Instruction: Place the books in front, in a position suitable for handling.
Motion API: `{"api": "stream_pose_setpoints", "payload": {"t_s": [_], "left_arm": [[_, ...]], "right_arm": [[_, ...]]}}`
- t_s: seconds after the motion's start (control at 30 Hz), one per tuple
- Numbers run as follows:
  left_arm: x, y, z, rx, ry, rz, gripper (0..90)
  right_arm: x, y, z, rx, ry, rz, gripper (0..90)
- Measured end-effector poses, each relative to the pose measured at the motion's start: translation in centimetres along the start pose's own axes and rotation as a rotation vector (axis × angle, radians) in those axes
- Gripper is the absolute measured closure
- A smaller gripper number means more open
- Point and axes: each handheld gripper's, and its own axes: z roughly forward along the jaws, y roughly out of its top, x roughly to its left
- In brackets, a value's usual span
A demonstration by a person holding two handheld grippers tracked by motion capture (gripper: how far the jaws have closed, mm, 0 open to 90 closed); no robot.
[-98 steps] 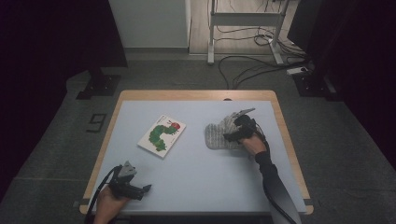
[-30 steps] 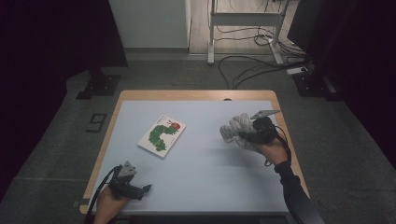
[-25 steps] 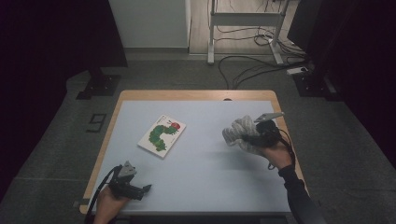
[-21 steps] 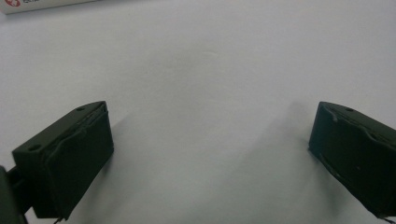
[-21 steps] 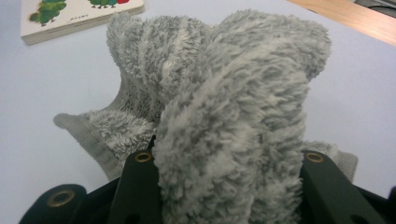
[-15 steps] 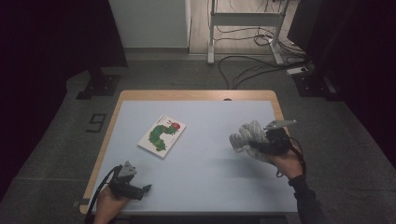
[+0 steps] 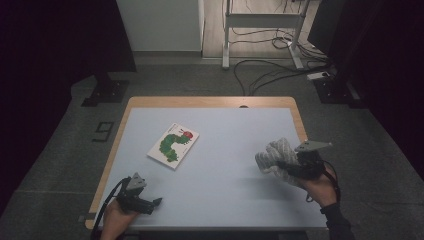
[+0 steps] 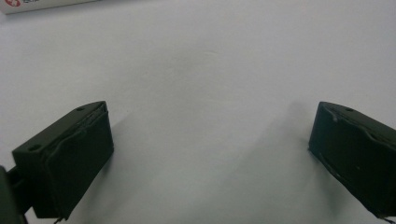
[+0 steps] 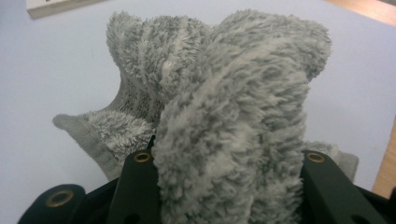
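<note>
Pale table (image 7: 225, 150), book (image 7: 173, 145) well apart from fluffy grey cloth (image 9: 233, 116) clamped in right gripper (image 7: 292, 167); left gripper (image 8: 210, 154) wide open, nothing between.

fluffy grey cloth (image 9: 233, 121) (terry-like), matt table (image 7: 225, 150)

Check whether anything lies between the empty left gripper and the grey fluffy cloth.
Nothing visible does. The left gripper rests open at the table's near edge, and bare table runs to the cloth clamped in the right gripper. The book lies farther back.
</note>
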Motion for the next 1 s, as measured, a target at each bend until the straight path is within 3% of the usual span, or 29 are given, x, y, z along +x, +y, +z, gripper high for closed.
{"api": "stream_pose_setpoints", "payload": {"t_s": [0.67, 0.87, 1.0], "left_arm": [[0.0, 0.0, 0.0, -0.002, 0.001, -0.002, 0.0], [0.0, 0.0, 0.0, -0.002, 0.001, -0.001, 0.0], [0.0, 0.0, 0.0, -0.001, 0.001, 0.000, 0.0]], "right_arm": [[1.4, -4.7, 5.1, 0.064, 0.011, -0.019, 55.3], [1.4, -5.5, 5.8, 0.072, 0.016, -0.020, 48.3], [1.5, -5.3, 5.7, 0.081, 0.021, -0.034, 38.0]]}}
